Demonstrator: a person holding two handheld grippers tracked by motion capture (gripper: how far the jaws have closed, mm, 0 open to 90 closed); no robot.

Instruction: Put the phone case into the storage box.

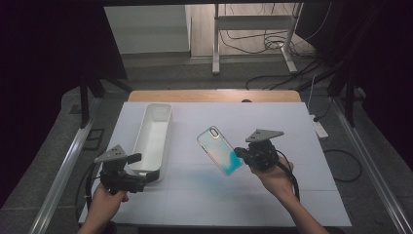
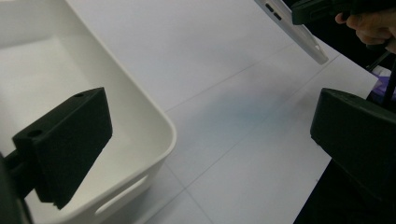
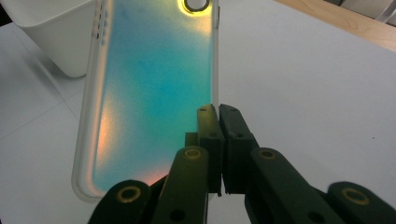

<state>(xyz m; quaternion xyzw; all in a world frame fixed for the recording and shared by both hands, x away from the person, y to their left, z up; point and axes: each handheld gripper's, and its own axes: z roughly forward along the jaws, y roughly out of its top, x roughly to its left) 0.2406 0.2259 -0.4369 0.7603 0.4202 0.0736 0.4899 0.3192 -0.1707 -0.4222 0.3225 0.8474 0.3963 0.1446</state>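
Note:
A phone case [image 1: 220, 150] with a blue-green and orange sheen hangs tilted above the middle of the table. My right gripper [image 1: 239, 154] is shut on its long right edge, with the jaws [image 3: 218, 110] pinched on the rim of the phone case [image 3: 149, 93], camera hole away from me. A long white bin [image 1: 159, 105] lies at the left. My left gripper [image 1: 143, 167] is open at the bin's near end. In the left gripper view one jaw sits inside the bin [image 2: 159, 116] and the other outside, nothing gripped. The phone case [image 2: 299, 32] shows there at the top right.
A white sheet [image 1: 272, 122] covers the table, whose wooden edge [image 1: 214, 95] runs along the back. A power strip [image 1: 320, 128] lies off the right edge. A metal frame [image 1: 253, 22] and cables stand on the floor beyond. Black curtains flank both sides.

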